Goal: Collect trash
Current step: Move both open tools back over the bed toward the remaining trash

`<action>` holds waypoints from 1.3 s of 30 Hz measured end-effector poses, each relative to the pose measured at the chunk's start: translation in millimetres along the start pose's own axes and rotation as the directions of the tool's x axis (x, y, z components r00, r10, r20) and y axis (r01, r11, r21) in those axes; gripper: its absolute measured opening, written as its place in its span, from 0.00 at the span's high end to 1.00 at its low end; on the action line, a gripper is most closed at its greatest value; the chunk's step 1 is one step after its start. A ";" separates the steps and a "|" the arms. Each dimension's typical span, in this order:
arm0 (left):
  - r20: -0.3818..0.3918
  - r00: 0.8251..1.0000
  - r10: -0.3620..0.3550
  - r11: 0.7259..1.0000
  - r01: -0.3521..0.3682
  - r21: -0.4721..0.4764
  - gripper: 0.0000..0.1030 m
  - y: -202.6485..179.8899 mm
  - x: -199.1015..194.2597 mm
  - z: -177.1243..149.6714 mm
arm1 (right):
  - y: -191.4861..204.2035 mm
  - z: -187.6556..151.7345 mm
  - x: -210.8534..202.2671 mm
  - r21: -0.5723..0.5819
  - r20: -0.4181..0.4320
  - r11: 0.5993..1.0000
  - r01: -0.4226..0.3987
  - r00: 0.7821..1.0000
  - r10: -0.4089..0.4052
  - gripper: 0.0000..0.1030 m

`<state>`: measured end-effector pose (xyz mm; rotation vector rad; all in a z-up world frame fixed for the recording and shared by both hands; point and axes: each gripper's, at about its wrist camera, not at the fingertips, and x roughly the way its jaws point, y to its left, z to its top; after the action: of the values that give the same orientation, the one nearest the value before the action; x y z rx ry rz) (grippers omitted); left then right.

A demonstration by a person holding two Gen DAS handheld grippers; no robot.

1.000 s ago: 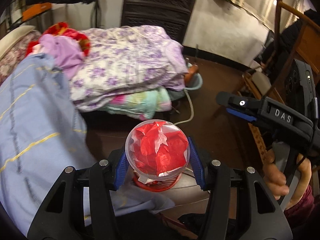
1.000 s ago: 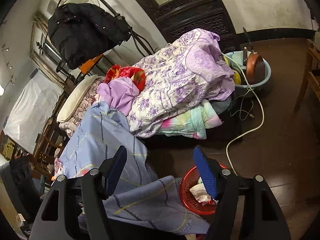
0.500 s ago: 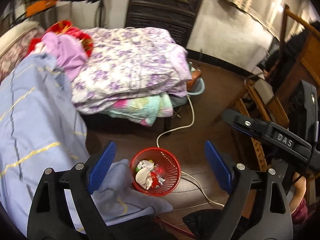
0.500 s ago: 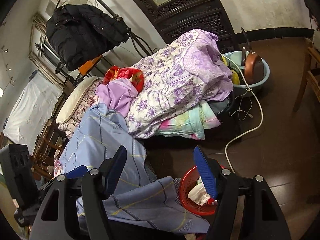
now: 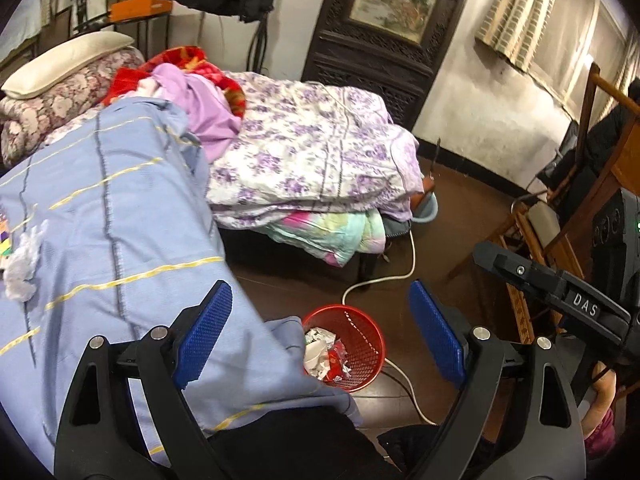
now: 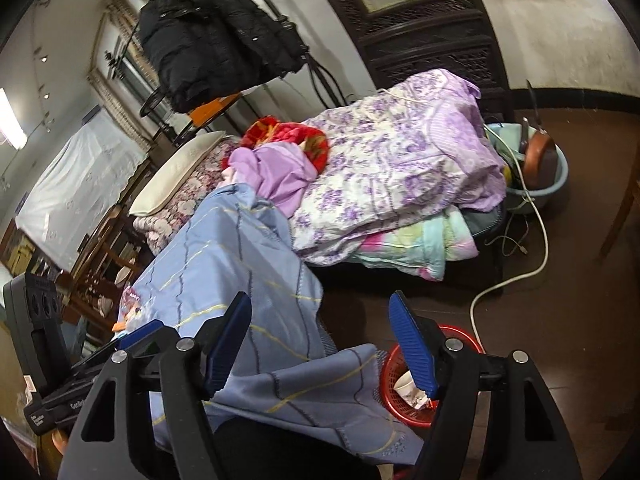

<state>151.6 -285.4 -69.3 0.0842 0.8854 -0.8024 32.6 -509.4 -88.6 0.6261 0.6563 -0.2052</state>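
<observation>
A red mesh trash basket [image 5: 360,340] stands on the dark floor beside the blue cloth; it holds a cup and crumpled wrappers [image 5: 324,354]. It also shows in the right wrist view [image 6: 394,376], partly behind a finger. My left gripper [image 5: 320,334] is open and empty, above the basket. My right gripper [image 6: 320,340] is open and empty over the cloth's edge. A crumpled white tissue [image 5: 22,264] and a colourful wrapper [image 5: 6,236] lie on the blue cloth at far left. More wrappers [image 6: 130,308] show in the right wrist view.
A blue cloth with yellow stripes [image 5: 112,220] covers the surface on the left. Piled quilts [image 5: 312,152] lie behind. A white cable [image 5: 384,276] runs across the floor past the basket. A blue basin [image 6: 548,176] and wooden chairs [image 5: 540,220] stand at the right.
A second ago my left gripper held a clear cup of red paper over the basket. It opened, the cup dropped into the basket, and the gripper has since risen and drawn back.
</observation>
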 end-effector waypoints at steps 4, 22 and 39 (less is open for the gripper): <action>0.033 0.999 0.008 0.999 -0.007 -0.036 0.15 17.8 -17.5 -2.9 | 21.9 -4.4 -3.3 -0.038 -0.002 0.999 -0.009 1.000 0.009 0.29; 0.095 0.976 0.197 0.939 -0.160 -0.304 0.14 163.7 -81.8 -45.4 | 112.3 -31.2 28.1 -0.199 -0.104 0.979 -0.043 0.994 0.023 0.25; -0.010 0.864 0.504 0.723 -0.428 -0.543 0.14 330.5 -125.0 -116.7 | 243.0 -68.6 110.3 -0.410 -0.266 0.894 -0.178 0.961 0.069 0.25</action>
<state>246.0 68.0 -137.7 -0.2299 0.8739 -0.0621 173.4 -272.5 -84.1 0.2626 0.8663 0.1424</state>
